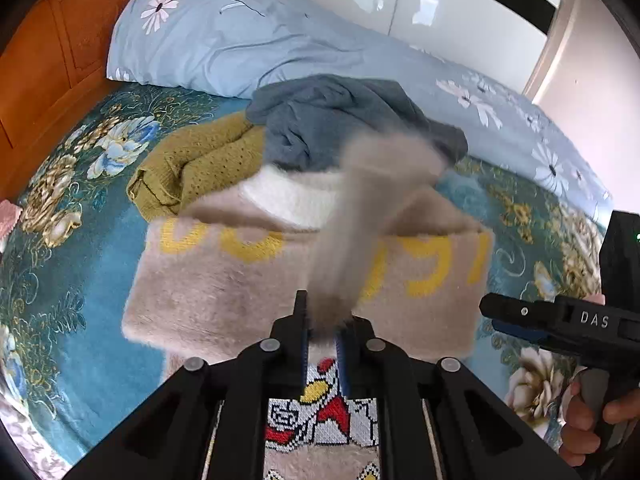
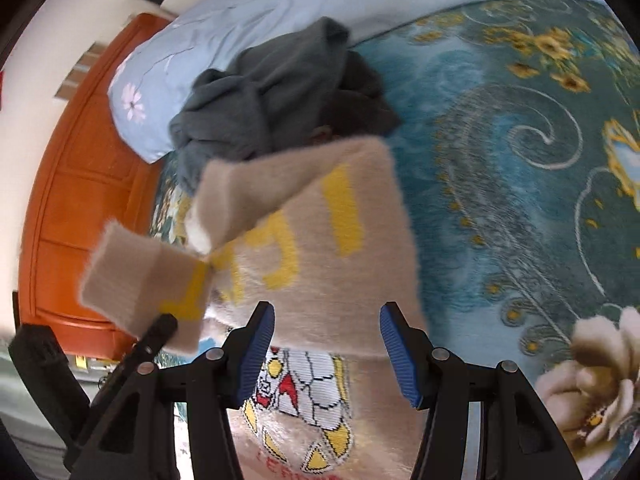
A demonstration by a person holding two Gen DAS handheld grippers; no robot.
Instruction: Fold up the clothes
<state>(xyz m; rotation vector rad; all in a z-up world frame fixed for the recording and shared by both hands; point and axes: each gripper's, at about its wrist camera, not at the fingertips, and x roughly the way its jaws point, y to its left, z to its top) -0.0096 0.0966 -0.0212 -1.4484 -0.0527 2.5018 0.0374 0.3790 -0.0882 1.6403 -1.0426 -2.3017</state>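
A fuzzy beige sweater (image 1: 224, 292) with yellow letters and a knitted cartoon patch lies partly folded on the bed. My left gripper (image 1: 323, 332) is shut on its beige sleeve (image 1: 360, 208), lifted and blurred above the sweater body. In the right wrist view the sleeve (image 2: 132, 280) hangs at the left, held by the left gripper (image 2: 160, 330). My right gripper (image 2: 326, 352) is open, its blue pads (image 2: 260, 356) on either side of the sweater (image 2: 344, 264), just above it. The right gripper (image 1: 520, 314) also shows at the right in the left wrist view.
A crumpled grey-blue garment (image 1: 340, 120) and an olive knit (image 1: 200, 164) lie behind the sweater. A light blue floral pillow and quilt (image 1: 208, 36) run along the back. The teal floral bedspread (image 2: 500, 160) extends right. An orange wooden headboard (image 1: 44, 64) stands at the left.
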